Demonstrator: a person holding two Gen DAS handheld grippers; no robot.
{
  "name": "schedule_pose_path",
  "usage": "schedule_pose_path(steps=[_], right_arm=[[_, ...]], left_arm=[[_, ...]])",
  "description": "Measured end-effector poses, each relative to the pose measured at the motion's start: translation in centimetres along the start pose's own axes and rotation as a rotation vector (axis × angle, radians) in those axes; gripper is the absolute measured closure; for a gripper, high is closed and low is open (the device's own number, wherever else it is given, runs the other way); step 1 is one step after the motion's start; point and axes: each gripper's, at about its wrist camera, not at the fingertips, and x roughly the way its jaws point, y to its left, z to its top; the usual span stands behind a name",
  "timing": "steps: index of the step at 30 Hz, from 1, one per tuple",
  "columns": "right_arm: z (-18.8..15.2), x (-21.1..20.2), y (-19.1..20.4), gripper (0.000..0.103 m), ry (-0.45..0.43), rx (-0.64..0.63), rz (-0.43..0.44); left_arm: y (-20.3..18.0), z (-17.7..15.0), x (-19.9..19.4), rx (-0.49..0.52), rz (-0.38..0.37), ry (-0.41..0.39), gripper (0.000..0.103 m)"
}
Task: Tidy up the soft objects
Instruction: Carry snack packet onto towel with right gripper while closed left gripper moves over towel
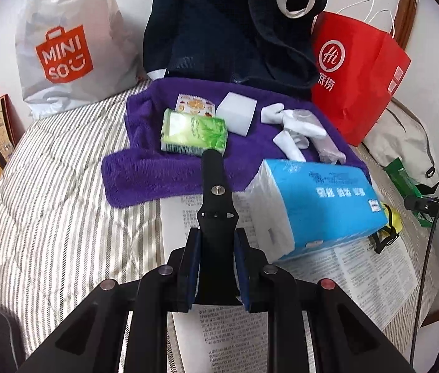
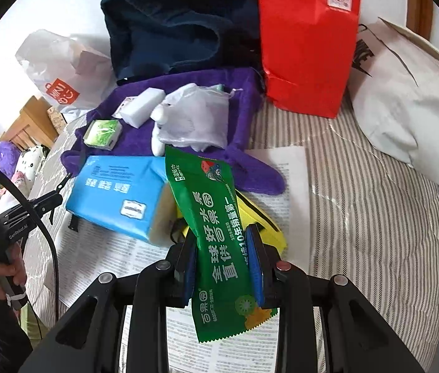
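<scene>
Right jaws (image 2: pixel 223 258): I hold the green wet-wipe packet (image 2: pixel 219 233) mid-length, above the newspaper (image 2: pixel 101 248) on the bed.
Risk: the slick wrapper may slide out.
Left jaws (image 1: pixel 214 259): clamped on a black tool handle (image 1: pixel 214 186).
Risk: it may knock the blue tissue pack (image 1: pixel 322 199).

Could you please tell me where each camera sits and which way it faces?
Left wrist: on the left hand-held gripper, angled down at the purple towel; its fingers clamp a black tool.
Right wrist: on the right hand-held gripper, angled down; fingers clamp a green packet; a hand shows.
Shared: blue tissue pack, red bag.
</scene>
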Motion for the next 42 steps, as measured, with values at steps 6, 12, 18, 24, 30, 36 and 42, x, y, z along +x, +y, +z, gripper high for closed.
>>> schedule_pose_path(steps=[6,12,18,24,30,36,42], right_arm=[[1.3,-0.2,1.2,0.074,-0.021,-0.018,0.017],[3.1,-0.1,2.1,0.074,-0.039,-0.030,0.028],[4.4,0.3,3.0,0.074,-0.049,-0.032,0.037],[5.7,1.2,3.7,0.074,-0.050,-0.033,0.042],[7.3,1.9,4.2,0.074,-0.055,-0.035,0.038],[9.0,2.8,4.3,0.074,-0.058,-0.040,0.018],[10.7,4.1,3.8,0.074,-0.050,-0.030,-0.008]], left_arm=[[-0.1,1.5,-0.5,0.008,0.003,-0.024,0.082],[-0.2,3.2,-0.8,0.018,0.001,-0.047,0.082],[0.2,4.9,-0.7,0.003,-0.011,-0.071,0.082],[0.2,6.5,-0.4,0.009,-0.025,-0.085,0.082],[0.5,8.0,0.2,0.000,-0.028,-0.093,0.082],[0.8,9.4,1.1,-0.006,-0.031,-0.093,0.082],[0.9,10.7,2.3,-0.007,-0.040,-0.090,0.082]])
